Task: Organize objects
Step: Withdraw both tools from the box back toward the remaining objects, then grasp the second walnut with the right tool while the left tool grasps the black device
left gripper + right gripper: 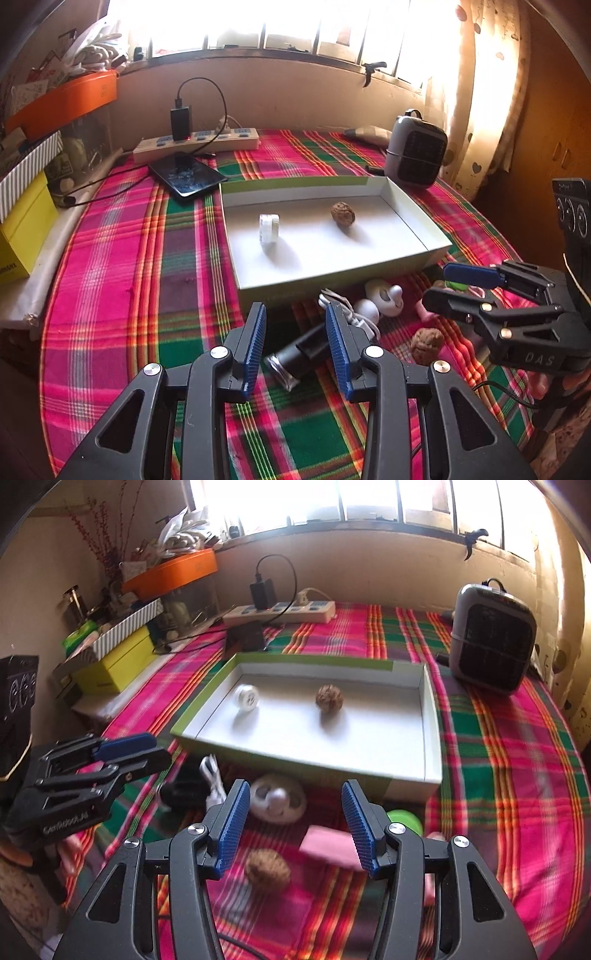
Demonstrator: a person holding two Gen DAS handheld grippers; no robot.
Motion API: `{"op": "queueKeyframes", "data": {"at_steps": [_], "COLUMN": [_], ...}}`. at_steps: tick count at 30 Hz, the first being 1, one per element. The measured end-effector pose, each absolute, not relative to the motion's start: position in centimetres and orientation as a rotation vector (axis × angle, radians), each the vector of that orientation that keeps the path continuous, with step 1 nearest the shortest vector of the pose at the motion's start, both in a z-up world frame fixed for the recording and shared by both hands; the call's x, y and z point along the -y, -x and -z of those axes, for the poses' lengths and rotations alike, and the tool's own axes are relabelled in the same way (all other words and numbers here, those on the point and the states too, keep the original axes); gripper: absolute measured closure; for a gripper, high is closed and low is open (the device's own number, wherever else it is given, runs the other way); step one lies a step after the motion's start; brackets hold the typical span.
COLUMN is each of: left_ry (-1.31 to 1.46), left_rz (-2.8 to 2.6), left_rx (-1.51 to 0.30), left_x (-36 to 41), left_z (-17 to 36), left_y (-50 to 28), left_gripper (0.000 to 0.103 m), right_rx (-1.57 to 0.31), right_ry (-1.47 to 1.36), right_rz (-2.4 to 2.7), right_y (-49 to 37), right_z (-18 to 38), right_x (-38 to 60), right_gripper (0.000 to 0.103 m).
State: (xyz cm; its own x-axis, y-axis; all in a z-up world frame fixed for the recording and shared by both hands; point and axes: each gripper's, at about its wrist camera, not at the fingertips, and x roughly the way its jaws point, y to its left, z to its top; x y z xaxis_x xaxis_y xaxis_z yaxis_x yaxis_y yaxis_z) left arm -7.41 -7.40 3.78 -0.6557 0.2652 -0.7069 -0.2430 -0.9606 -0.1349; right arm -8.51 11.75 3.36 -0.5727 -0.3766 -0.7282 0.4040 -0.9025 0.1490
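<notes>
The left tool (pixel 295 347) stands with its jaws apart and nothing pressed between the blue ribbed pads; below the gap a black cylinder with a clear end (pixel 295 360) lies on the plaid cloth (pixel 122 280) of the worktop. Just beyond its right pad sits a white cable bundle (pixel 347 310), then a white earbud-shaped piece (pixel 384 295), and to the right a walnut (pixel 427 345).

The right tool (pixel 293 829) is likewise open and empty, with "DAS" readable on its body in the left view; the left tool's body carries lettering in the right view, too blurred to read surely. Between the right tool's pads lie the same walnut (pixel 267 871) and a pink block (pixel 328 845); a green round thing (pixel 404 819) shows just past its right pad.

Beyond both tools sits the green-sided box lid (pixel 332 282), holding a white tape roll (pixel 269 228) and a second walnut (pixel 342 212), well apart. Farther off: a phone (pixel 188 176), a power strip (pixel 195 142) and a small heater (pixel 415 151). A yellow box (pixel 22 229) at far left bears partial, unreadable print.
</notes>
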Motion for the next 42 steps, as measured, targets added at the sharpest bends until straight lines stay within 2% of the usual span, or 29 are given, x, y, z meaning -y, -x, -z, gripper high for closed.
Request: {"op": "queueKeyframes", "data": {"at_steps": [9, 25, 42], "left_ry": [1.135, 1.186, 1.238], "left_rz": [-2.588, -2.559, -2.517], "left_rx": [0.062, -0.117, -0.180], "left_x": [7.5, 6.0, 5.4], "left_z": [-2.7, -1.2, -0.1], "left_y": [6.7, 7.8, 8.9], "left_gripper": [0.068, 0.065, 0.063], "right_rx": [-0.068, -0.132, -0.194], "right_ry": [-1.119, -1.175, -1.161], "right_rz": [2.424, 2.346, 2.366], "right_y": [6.2, 5.5, 5.6], "right_z": [-1.8, 0.5, 0.7], "right_x": [-12.0, -10.7, -10.3], "right_gripper": [0.050, 0.050, 0.050]}}
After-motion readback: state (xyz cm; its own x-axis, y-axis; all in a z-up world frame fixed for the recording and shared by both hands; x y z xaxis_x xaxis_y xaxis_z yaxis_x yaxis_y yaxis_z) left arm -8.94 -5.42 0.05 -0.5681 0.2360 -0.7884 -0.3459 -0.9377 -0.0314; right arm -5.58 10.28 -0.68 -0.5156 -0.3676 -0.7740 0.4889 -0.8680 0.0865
